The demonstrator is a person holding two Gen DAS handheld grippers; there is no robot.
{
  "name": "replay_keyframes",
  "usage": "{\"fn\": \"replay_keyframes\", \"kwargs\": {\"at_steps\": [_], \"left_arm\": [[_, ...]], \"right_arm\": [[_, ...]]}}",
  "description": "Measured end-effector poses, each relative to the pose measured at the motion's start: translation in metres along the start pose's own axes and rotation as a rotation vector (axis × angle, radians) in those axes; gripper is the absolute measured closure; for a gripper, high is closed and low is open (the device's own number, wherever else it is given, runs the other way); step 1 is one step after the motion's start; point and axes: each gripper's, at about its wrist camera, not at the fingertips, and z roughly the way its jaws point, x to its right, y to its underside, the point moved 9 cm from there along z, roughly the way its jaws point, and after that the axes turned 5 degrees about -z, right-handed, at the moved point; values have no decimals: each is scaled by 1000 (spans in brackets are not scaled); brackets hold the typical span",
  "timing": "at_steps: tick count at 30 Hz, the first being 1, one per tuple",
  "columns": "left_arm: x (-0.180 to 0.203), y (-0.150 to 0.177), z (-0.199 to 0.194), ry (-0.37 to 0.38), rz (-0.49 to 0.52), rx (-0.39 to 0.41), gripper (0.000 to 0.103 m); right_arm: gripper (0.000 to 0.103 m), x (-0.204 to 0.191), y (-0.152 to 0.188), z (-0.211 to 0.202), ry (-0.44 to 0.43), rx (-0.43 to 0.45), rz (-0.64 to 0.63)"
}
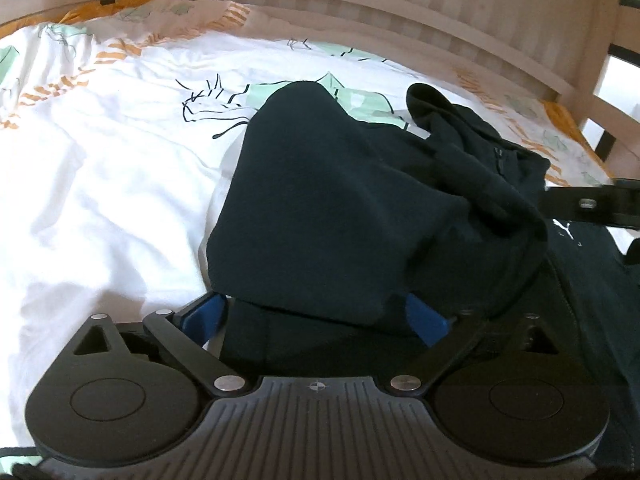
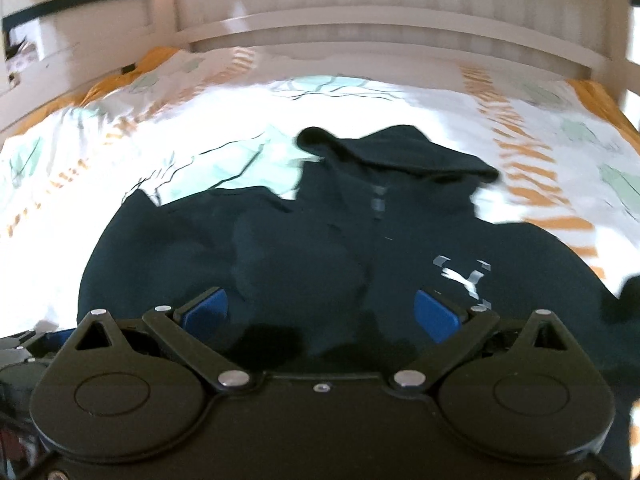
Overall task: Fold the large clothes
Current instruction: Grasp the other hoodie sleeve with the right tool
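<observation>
Both claws, left claw [image 1: 316, 316] and right claw [image 2: 320, 312], gape over dark hoodie [image 1: 340, 208] on patterned bedsheet [image 1: 100, 152].

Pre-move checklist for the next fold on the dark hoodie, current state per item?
1. Left gripper open: ok, blue pads wide apart, a fold of cloth lying loose between them.
2. Right gripper open: ok, nothing pinched.
3. Hoodie flat: not ok, sleeve bunched over the body, hood rumpled.
4. Zipper closed: cannot tell, right view is blurred.
5. Logo side up: ok.
6. Duvet beside the hoodie bare for spreading: ok.
</observation>
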Motion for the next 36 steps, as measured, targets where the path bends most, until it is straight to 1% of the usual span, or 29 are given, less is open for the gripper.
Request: {"fn": "replay_keyframes", "kwargs": {"at_steps": [3, 4, 6, 7, 8, 11, 14, 17, 19, 21, 23, 24, 27, 30, 32, 33, 34, 35, 36], "left_arm": [[3, 0, 2, 3, -3, 8, 6], [4, 0, 2, 3, -3, 10, 6], [2, 1, 1, 3, -4, 11, 6], [-4, 3, -3, 5, -7, 11, 6], [-3, 3, -3, 7, -9, 12, 6], [-4, 4, -5, 8, -10, 11, 5], [-5, 5, -6, 8, -9, 9, 4], [-5, 5, -7, 3, -6, 7, 4], [-4, 4, -6, 3, -5, 7, 4], [-4, 4, -6, 3, -5, 7, 4], [-4, 4, -6, 0, -3, 5, 4], [-3, 3, -7, -4, 0, 4, 4], [-2, 1, -12, -14, 6, 13, 4], [0, -6, -23, 1, -1, 64, 4], [0, -13, -29, 8, -6, 104, 4], [0, -15, -31, 11, -7, 120, 4], [0, -17, -32, 11, -6, 132, 4], [0, -18, -33, 9, -3, 139, 4], [1, -19, -32, 8, 2, 141, 4]], "right_arm": [[4, -14, 0, 19, 16, -23, -56], [6, -16, 1, 26, 29, -33, -74], [21, -13, 2, 34, 75, -54, -98], [30, -5, 3, 35, 113, -59, -95], [30, 3, 3, 31, 132, -54, -68], [29, 31, 8, 12, 100, -28, 65], [28, 55, 25, -8, 116, -20, 123], [28, 75, 46, -19, 139, -47, 191], [28, 97, 59, -23, 170, -63, 271], [28, 115, 70, -26, 149, -73, 364], [27, 125, 74, -29, 118, -72, 420], [27, 127, 74, -30, 103, -69, 425], [26, 122, 70, -30, 63, -61, 384], [26, 114, 68, -20, 14, -71, 370], [25, 113, 68, -11, 3, -76, 378], [26, 112, 67, -7, 5, -74, 379], [31, 112, 66, -5, 6, -71, 377], [44, 110, 64, -3, 3, -70, 370], [51, 107, 62, -2, -6, -74, 358]]}}
